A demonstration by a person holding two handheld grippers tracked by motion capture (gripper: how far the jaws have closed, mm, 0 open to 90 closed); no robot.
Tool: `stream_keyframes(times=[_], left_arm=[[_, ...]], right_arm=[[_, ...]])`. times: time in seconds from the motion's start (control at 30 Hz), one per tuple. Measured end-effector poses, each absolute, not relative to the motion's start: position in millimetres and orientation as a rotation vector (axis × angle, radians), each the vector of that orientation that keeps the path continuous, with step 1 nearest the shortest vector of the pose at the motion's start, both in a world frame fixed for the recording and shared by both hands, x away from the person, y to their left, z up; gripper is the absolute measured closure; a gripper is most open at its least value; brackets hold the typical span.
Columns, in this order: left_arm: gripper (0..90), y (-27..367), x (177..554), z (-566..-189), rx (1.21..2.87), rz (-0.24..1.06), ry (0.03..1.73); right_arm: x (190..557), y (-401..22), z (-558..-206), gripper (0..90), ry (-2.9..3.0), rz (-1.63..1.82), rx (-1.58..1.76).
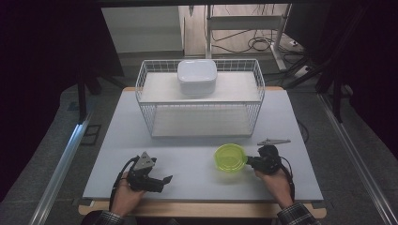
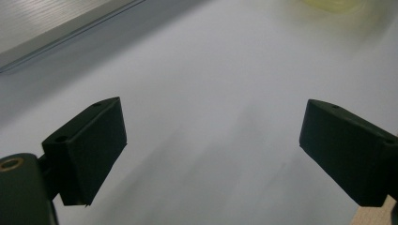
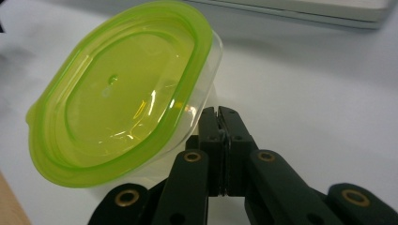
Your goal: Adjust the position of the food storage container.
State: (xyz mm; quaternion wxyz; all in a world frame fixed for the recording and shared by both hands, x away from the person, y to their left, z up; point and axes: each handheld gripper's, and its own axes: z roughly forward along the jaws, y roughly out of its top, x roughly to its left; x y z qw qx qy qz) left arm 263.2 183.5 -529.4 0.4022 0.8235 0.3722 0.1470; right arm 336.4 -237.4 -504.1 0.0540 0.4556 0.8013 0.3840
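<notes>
My right gripper (image 3: 218, 115) is clamped on the rim of the green-lidded container (image 1: 230, 157), near right on the worktop (image 1: 187, 159). Light, thin, slippery plastic (probably empty). My left gripper (image 2: 211, 150) gapes, holding nothing.

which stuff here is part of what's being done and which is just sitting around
In use:
- green-lidded container, gripped at its rim
- right gripper, shut on that rim
- left gripper, open, resting on the table

Lying about:
- white wire basket
- white lidded box on the basket's upper level
- grey three-cornered plate beside the right gripper
</notes>
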Motion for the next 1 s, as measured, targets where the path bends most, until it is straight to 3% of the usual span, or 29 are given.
stream_keyframes(times=[1.0], left_arm=[[7.6, 175, 253, -529, 2.113, 0.344, 0.935]], right_arm=[[350, -160, -518, 88.4, 2.558, 1.244, 1.269]])
